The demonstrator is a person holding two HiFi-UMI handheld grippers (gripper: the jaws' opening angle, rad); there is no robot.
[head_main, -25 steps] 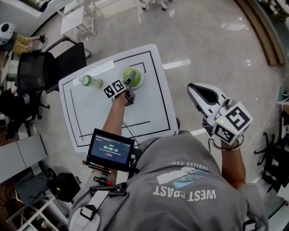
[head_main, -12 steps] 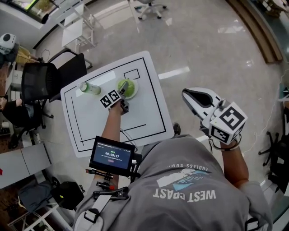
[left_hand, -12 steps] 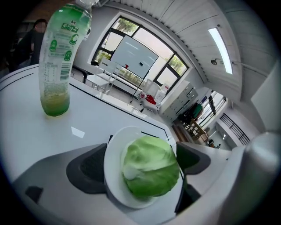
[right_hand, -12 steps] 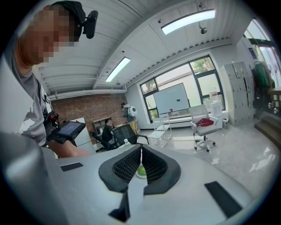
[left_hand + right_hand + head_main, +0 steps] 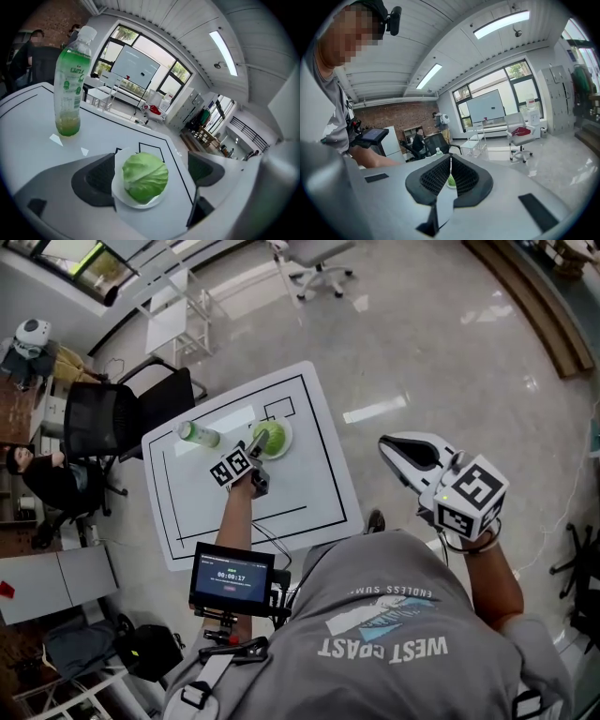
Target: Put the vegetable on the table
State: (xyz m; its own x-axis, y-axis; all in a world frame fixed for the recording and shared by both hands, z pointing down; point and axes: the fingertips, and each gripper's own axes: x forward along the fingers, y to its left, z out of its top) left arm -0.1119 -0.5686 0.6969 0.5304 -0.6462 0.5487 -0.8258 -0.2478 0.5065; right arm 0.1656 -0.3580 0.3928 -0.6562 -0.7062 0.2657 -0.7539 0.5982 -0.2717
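**Q:** Left gripper point(image 5: 259, 442) status?
**A:** My jaws stand apart, flanking the cabbage point(image 5: 145, 177) at lower centre, which sits on its white plate point(image 5: 120, 191) on the table point(image 5: 187, 512).
**Q:** Right gripper point(image 5: 394, 444)?
**A:** I hold it clenched at frame right.

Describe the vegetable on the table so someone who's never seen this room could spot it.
Find the white table marked with black lines. Near its far edge sits a small white plate, and the cabbage rests on it. It is the only round, leafy, pale green thing there; its neighbour, a bottle, is tall and clear.
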